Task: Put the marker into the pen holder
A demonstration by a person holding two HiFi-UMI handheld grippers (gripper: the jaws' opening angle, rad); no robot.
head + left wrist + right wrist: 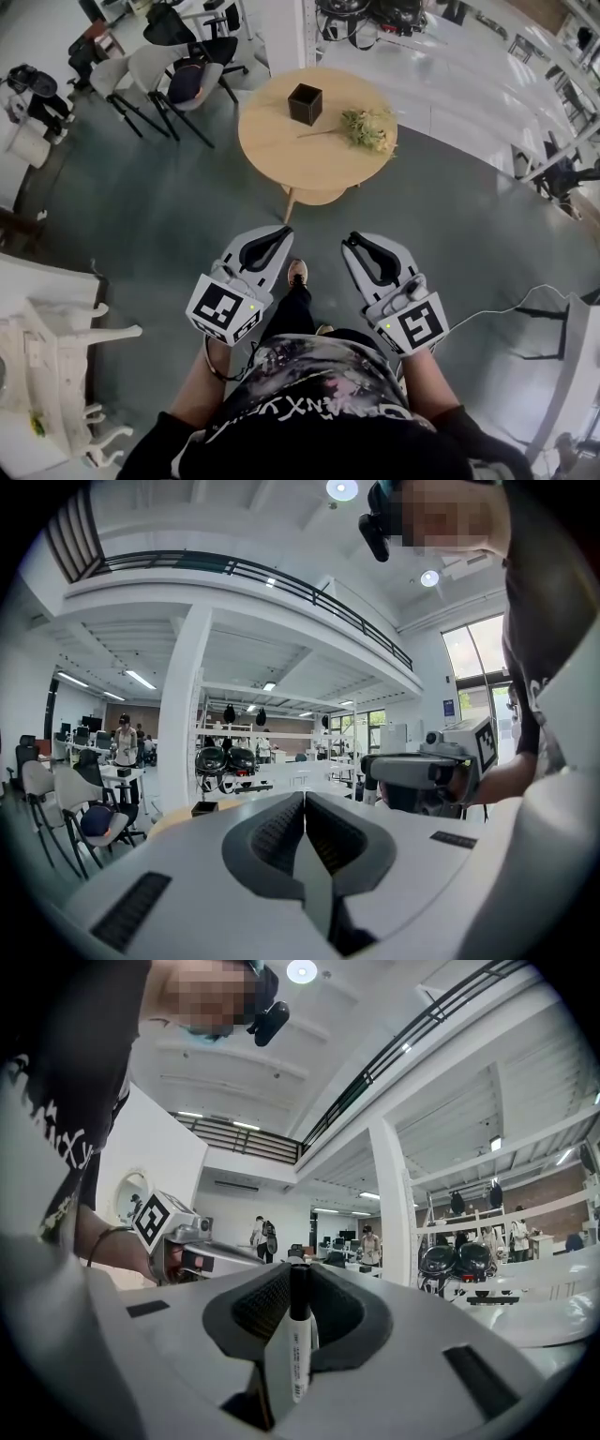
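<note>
A black square pen holder (305, 103) stands on the round wooden table (281, 150) ahead of me. It also shows small in the left gripper view, as a pen holder (204, 808) on the table's edge. The marker (298, 1344), white with a black cap, stands upright between the pads of my right gripper (299, 1274), which is shut on it. In the head view the right gripper (354, 241) is held level above the floor, short of the table. My left gripper (281, 232) hangs beside it; seen along its own jaws, the left gripper (305, 799) is shut on nothing.
A bunch of dried flowers (367, 127) lies on the table right of the holder. Chairs (155, 70) stand at the back left, and white furniture (52, 375) at the near left. A cable (506, 305) runs along the floor at right. A white pillar (178, 714) rises behind the table.
</note>
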